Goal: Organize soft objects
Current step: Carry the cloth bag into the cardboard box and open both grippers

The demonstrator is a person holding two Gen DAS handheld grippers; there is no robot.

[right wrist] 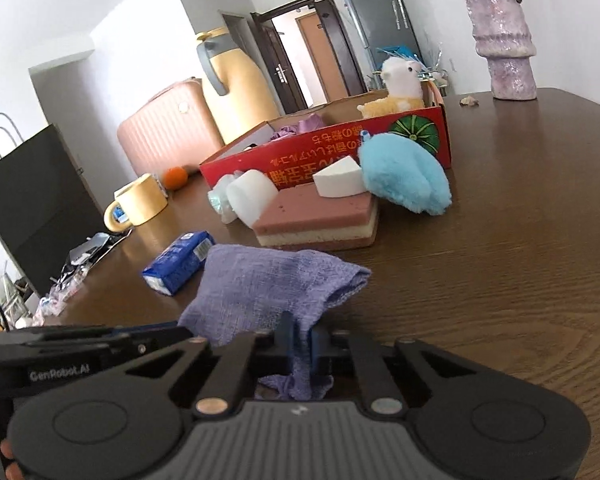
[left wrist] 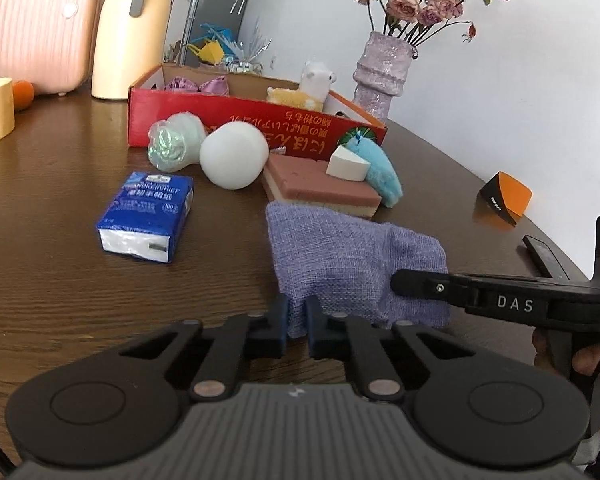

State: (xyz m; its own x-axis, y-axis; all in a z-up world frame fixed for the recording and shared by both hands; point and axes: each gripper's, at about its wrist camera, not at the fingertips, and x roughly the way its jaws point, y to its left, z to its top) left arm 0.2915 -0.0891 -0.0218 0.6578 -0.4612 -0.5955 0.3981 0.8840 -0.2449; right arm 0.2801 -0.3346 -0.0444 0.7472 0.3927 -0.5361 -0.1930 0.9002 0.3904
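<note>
Two corners of the purple cloth [left wrist: 348, 248] are clamped: I see the left hand-held gripper [left wrist: 297, 320] and right hand-held gripper [right wrist: 300, 344] each pinching its near edge above the surface [right wrist: 500, 280].

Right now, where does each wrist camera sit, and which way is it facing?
Left wrist: on the left claw, looking across the table toward the red box and vase; its fingers pinch the purple cloth, and the right claw enters from the right.
Right wrist: on the right claw, facing the box and doorway; it grips the cloth too, left claw at left.
Shared: cloth, box, sponge, tissue pack.
</note>
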